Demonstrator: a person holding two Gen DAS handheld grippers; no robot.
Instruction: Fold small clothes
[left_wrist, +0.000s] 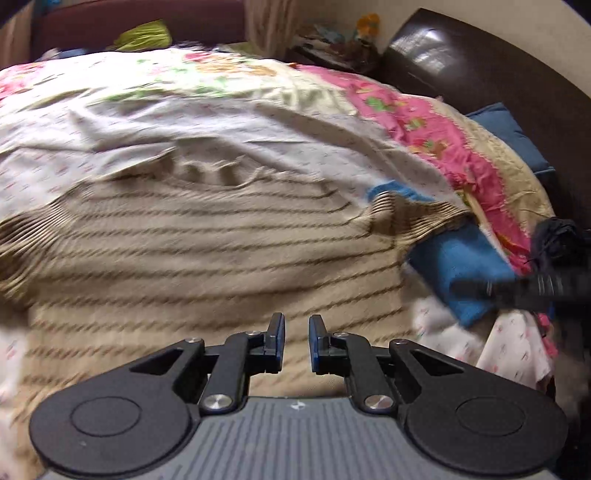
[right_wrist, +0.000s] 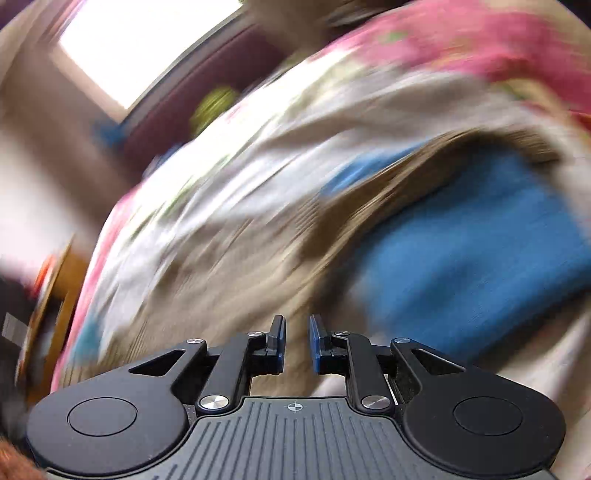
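Observation:
A beige knit sweater with thin dark stripes (left_wrist: 207, 240) lies spread flat on the bed, its neck towards the far side. My left gripper (left_wrist: 297, 332) hovers over its lower body, jaws a narrow gap apart with nothing between them. A blue knit cloth (left_wrist: 461, 266) lies under the sweater's right sleeve. My right gripper (left_wrist: 517, 288) shows there as a black blur beside the blue cloth. The right wrist view is badly smeared: my right gripper (right_wrist: 297, 332) stands slightly open and empty over the sweater (right_wrist: 229, 266), with the blue cloth (right_wrist: 461, 258) to its right.
A white cloth with small prints (left_wrist: 184, 122) lies under and beyond the sweater, on a pink floral bedspread (left_wrist: 424, 122). A dark headboard (left_wrist: 480, 66) and a blue pillow (left_wrist: 509, 133) are at the right. More white printed fabric (left_wrist: 517, 350) is bunched at the bed's near right.

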